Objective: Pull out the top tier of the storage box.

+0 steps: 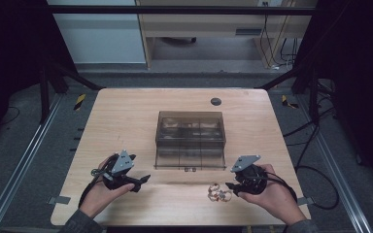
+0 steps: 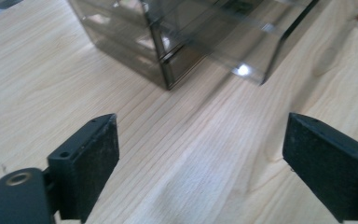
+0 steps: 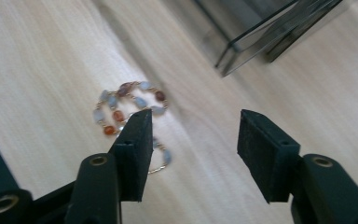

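Nearest the person, the right hand-held gripper (image 3: 193, 140) hovers low over the wooden worktop (image 1: 126, 116), jaws apart and gripping nothing, with the beaded bracelet (image 3: 130, 105) lying loose just beside its left jaw. The left hand-held gripper (image 2: 200, 158) stands spread wide above bare wood. Farther back sits the smoky transparent drawer box (image 1: 190, 138), one drawer drawn out.

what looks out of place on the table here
Just the beaded bracelet: it lies loose in a tangled heap on the bare wood in front of the smoky clear drawer box, beside the right gripper, not in a drawer. The box sits square and looks undamaged.
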`<state>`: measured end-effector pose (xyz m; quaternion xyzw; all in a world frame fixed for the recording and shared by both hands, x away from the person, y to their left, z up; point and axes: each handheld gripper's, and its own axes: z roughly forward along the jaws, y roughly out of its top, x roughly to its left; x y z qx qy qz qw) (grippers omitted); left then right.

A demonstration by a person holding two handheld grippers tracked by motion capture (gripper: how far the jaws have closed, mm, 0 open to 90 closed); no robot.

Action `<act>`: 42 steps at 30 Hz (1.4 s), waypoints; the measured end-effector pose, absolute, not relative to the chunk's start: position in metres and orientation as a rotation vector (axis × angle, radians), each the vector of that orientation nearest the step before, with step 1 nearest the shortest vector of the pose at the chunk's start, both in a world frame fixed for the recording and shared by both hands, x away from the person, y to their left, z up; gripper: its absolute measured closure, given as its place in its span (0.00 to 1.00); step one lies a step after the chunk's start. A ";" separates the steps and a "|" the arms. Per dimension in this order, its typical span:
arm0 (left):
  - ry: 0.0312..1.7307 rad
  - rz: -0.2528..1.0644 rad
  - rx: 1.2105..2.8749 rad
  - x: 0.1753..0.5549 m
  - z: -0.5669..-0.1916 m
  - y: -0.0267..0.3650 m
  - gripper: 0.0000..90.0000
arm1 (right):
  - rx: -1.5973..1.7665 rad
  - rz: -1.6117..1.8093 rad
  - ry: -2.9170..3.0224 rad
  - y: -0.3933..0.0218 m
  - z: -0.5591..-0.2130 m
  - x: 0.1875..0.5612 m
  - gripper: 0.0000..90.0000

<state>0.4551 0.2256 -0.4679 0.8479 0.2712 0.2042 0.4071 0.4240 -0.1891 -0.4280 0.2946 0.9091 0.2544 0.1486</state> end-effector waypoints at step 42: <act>0.750 0.593 2.191 0.460 -0.492 0.242 0.07 | 0.821 0.605 2.761 -0.145 -0.474 0.415 0.42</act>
